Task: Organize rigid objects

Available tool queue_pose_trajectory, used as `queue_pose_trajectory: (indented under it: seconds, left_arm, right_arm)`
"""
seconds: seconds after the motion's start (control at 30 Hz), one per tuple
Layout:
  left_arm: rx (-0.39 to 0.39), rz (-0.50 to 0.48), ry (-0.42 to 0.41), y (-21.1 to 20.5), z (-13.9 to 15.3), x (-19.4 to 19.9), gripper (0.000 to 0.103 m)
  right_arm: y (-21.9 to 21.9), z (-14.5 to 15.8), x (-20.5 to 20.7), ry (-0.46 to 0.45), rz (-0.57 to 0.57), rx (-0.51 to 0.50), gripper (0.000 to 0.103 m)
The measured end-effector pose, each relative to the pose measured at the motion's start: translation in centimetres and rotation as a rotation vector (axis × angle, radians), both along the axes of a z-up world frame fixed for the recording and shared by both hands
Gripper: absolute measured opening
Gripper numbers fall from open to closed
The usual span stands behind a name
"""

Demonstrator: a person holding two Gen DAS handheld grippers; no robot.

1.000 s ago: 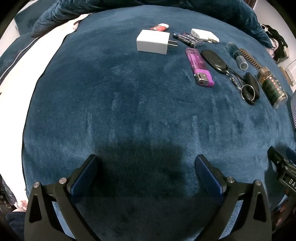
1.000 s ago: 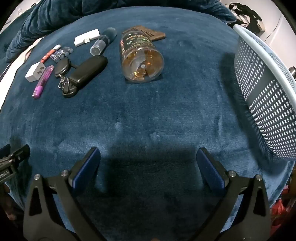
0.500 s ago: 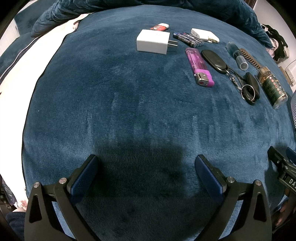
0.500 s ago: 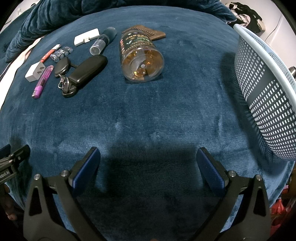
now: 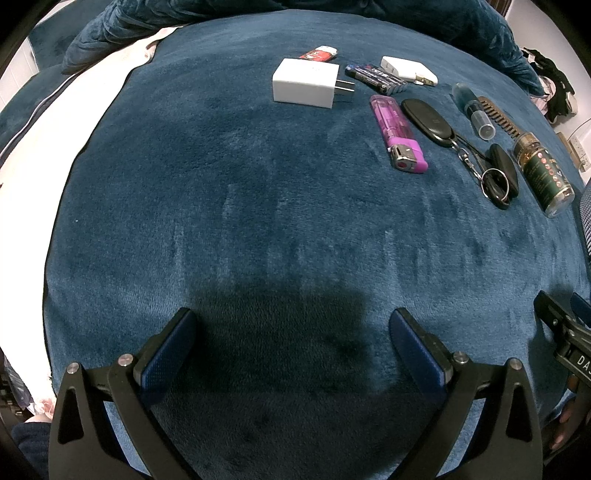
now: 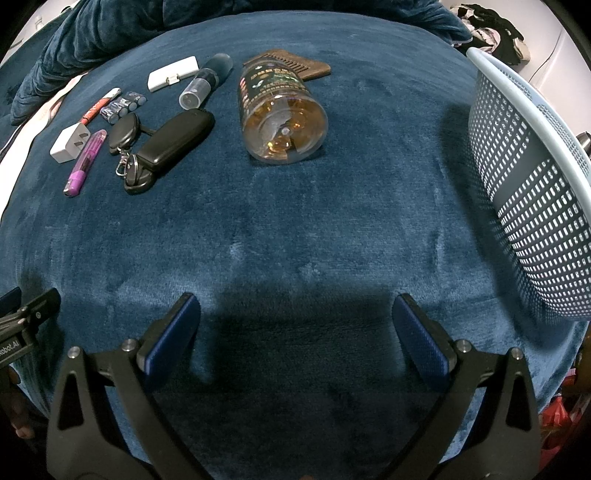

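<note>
Small rigid items lie in a row at the far side of a blue plush blanket (image 5: 221, 206). Among them are a white charger (image 5: 304, 84), a purple lighter (image 5: 398, 133), black key fobs on a ring (image 5: 461, 140), batteries (image 5: 375, 78), a small vial (image 5: 474, 110), a wooden comb (image 6: 295, 64) and an amber pill bottle (image 6: 282, 114) on its side. A grey perforated basket (image 6: 532, 206) stands at the right. My left gripper (image 5: 293, 334) is open and empty near the blanket's front edge. My right gripper (image 6: 297, 319) is open and empty too, well short of the bottle.
A white case (image 5: 408, 70) and a red-and-white tube (image 5: 319, 53) lie behind the charger. White bedding (image 5: 40, 122) borders the blanket on the left. Bunched blue fabric (image 6: 74, 33) lies at the back. Dark clothes (image 6: 495, 33) sit beyond the basket.
</note>
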State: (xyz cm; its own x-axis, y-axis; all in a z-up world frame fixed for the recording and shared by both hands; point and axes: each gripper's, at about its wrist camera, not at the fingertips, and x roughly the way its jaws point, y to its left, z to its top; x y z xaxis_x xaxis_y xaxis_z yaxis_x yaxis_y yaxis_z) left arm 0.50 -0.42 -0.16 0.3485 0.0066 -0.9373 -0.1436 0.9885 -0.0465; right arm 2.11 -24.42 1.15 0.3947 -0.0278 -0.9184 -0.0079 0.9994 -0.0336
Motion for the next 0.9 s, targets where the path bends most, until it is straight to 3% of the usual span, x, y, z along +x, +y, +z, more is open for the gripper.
queue_pose_trajectory:
  seconds: [0.63,0.9]
  left_arm:
    - [-0.022,0.006,0.039,0.3,0.0,0.4,0.103]
    - [-0.068,0.052,-0.011,1.6,2.2,0.2,0.102]
  right_arm:
    - [0.2,0.3,0.2,0.032,0.010,-0.001,0.103]
    - [-0.3,4.1,1.9,-0.046,0.004,0.065,0.103]
